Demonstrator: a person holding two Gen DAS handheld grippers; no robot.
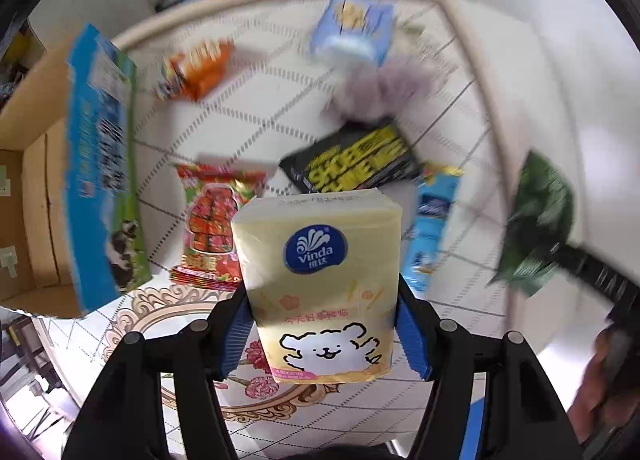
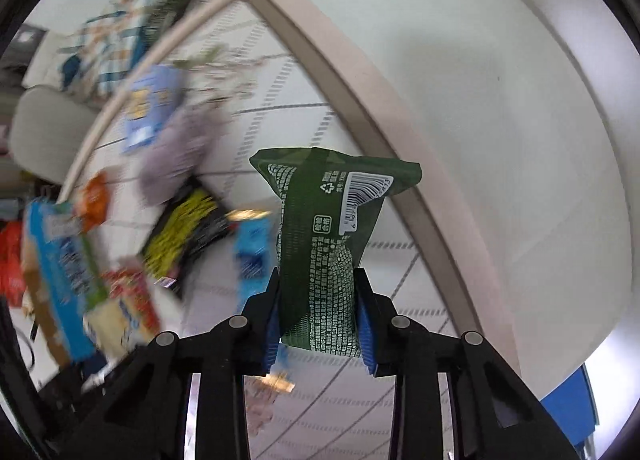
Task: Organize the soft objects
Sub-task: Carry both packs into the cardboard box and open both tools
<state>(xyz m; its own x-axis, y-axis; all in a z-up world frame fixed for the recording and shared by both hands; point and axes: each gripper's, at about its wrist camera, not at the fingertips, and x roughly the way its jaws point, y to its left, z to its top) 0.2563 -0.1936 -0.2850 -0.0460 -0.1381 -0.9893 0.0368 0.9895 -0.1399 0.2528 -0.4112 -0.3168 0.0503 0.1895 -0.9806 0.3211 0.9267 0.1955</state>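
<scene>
Holding one soft pack in each gripper over the mat (image 1: 280,72)
L gripper (image 1: 324,324) pinching yellow tissue pack (image 1: 320,284); R gripper (image 2: 320,320) pinching green wipes pack (image 2: 320,244)

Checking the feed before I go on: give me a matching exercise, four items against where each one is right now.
Items:
1. yellow tissue pack
2. green packet
3. black and yellow pouch
4. purple fluffy thing

Places:
A. lying on the mat, just beyond the tissue pack
B. clamped in the right gripper
C. beside the light blue packet
D. clamped in the left gripper

Pairs: 1-D, 2-B, 3-A, 4-C
</scene>
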